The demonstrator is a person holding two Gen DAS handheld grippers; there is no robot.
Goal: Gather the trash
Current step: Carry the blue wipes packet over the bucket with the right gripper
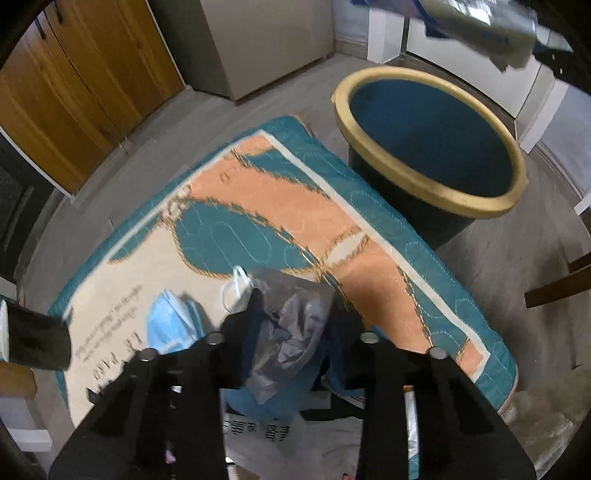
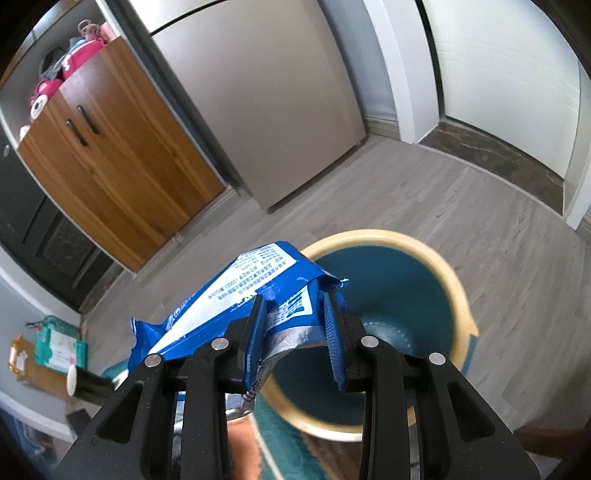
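My right gripper [image 2: 295, 306] is shut on a blue and white wrapper [image 2: 236, 295] and holds it above the near rim of a dark teal bin with a yellow rim [image 2: 458, 280]. The wrapper also shows blurred at the top of the left wrist view [image 1: 480, 22]. My left gripper [image 1: 291, 314] is shut on a crumpled grey plastic bag [image 1: 288, 328] just above the mat [image 1: 280, 206]. The bin [image 1: 428, 136] stands on the floor to the far right of the mat. A blue face mask [image 1: 170, 325] and a white bag handle [image 1: 236, 288] lie on the mat beside my left gripper.
A wooden cabinet [image 2: 110, 155] and a beige fridge [image 2: 266, 96] stand along the far wall. A door [image 2: 506, 81] is at the right. A dark cylinder [image 1: 33, 339] is at the left edge. More wrappers and a printed bag [image 1: 258, 432] lie under my left gripper.
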